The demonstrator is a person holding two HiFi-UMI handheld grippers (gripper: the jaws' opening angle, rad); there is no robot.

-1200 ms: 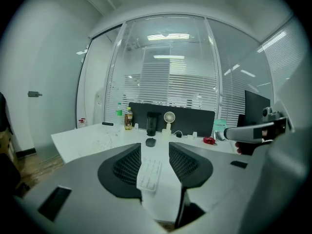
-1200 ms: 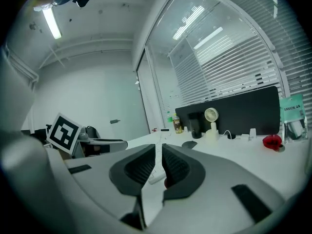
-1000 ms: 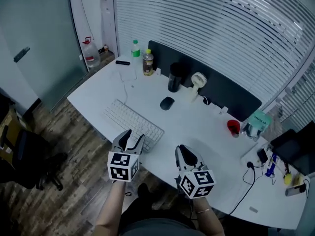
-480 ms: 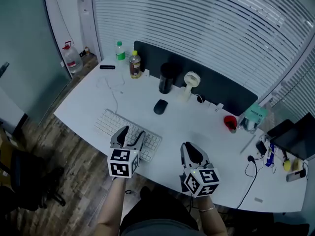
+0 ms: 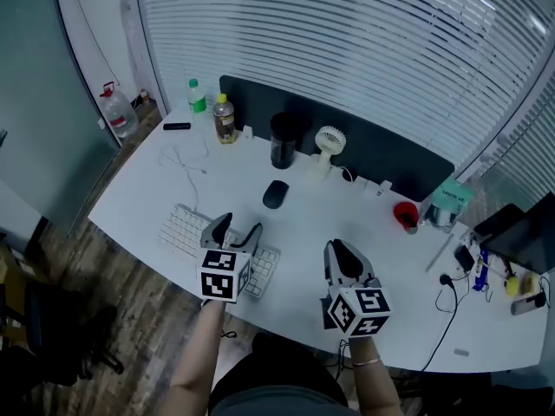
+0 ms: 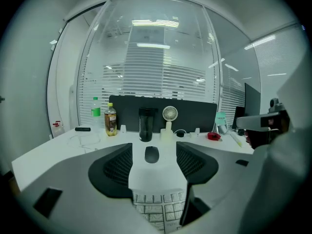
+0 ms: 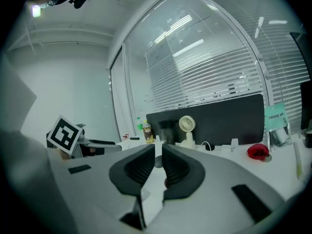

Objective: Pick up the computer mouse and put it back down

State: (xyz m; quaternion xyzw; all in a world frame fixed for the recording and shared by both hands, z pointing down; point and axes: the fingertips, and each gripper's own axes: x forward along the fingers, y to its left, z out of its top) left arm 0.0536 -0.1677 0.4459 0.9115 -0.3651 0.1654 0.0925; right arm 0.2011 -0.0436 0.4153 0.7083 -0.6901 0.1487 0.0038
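Note:
The dark computer mouse [image 5: 275, 194] lies on the white desk [image 5: 347, 211], beyond the white keyboard [image 5: 186, 230]. My left gripper [image 5: 239, 227] hovers over the keyboard's right half and points at the mouse. Its jaws have just been opening and now stand wide open with nothing between them. In the left gripper view the mouse [image 6: 151, 154] shows well ahead in the gap of the left gripper [image 6: 153, 150], with keyboard keys [image 6: 158, 211] below. My right gripper [image 5: 338, 250] hangs over bare desk to the right, shut on nothing. In its own view the right gripper [image 7: 158, 152] shows only a thin slit.
A black tumbler [image 5: 283, 141], a small white fan [image 5: 328, 140] and two bottles [image 5: 225, 118] stand along the dark partition [image 5: 381, 159] behind the mouse. A red cup [image 5: 410, 221] and cables [image 5: 447, 297] sit at the right. A water jug [image 5: 117, 111] stands on the floor.
Both grippers have moved forward over the desk toward the mouse. The left gripper now hangs over the keyboard with its jaws wider apart. The mouse has not moved.

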